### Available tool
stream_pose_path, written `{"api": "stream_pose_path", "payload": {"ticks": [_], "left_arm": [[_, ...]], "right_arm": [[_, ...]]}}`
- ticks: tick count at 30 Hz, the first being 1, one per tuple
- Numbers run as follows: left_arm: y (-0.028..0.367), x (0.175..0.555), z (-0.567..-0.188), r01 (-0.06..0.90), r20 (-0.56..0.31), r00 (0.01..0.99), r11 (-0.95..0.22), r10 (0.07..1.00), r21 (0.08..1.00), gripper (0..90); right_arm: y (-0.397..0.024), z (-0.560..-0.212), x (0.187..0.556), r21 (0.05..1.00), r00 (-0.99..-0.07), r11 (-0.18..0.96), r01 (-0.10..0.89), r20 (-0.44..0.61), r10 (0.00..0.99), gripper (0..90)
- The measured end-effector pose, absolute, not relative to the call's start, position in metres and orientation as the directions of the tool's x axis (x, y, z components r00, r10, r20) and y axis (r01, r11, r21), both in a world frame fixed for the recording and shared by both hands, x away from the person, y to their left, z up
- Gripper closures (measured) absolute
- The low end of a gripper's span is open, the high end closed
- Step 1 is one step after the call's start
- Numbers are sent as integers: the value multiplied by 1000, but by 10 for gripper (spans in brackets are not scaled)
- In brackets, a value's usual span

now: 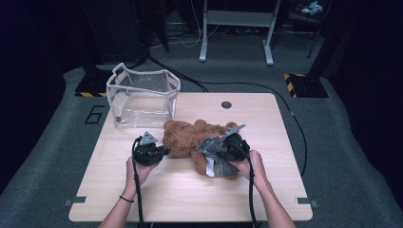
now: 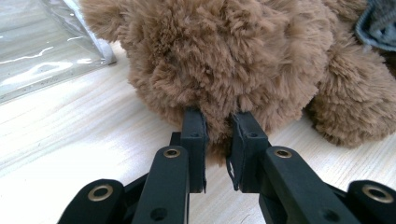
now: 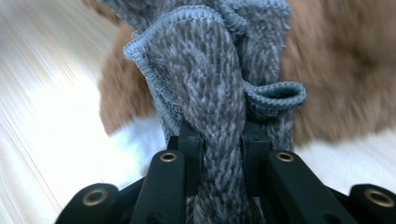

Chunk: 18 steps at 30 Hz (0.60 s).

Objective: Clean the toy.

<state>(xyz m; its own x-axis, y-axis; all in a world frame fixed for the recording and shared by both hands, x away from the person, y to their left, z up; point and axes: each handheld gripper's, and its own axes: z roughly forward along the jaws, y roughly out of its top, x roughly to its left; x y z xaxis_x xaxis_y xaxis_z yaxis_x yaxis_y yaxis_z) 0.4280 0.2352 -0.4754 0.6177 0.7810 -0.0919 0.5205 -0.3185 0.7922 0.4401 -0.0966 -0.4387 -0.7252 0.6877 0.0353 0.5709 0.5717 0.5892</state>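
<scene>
Teddy bear [image 1: 190, 137] lay mid-table beside the clear bag [image 1: 142, 97] as I pinched its brown fur in my left gripper [image 2: 218, 140], while my right gripper [image 3: 220, 147] clamped the grey knitted garment [image 3: 219, 93] on it.

bag [image 1: 142, 97] stands behind-left of teddy bear [image 1: 190, 137] on table [image 1: 266, 199].
</scene>
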Motion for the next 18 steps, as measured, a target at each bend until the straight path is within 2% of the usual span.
{"api": "stream_pose_path", "payload": {"ticks": [11,18], "left_arm": [[236,428,-476,516,-87,608,-309,789,799,797],[237,428,-476,519,-87,613,-318,785,793,802]], "right_arm": [[-136,-451,430,576,-660,515,634,56,749,756],[-139,-448,430,586,-659,509,630,57,750,755]]}}
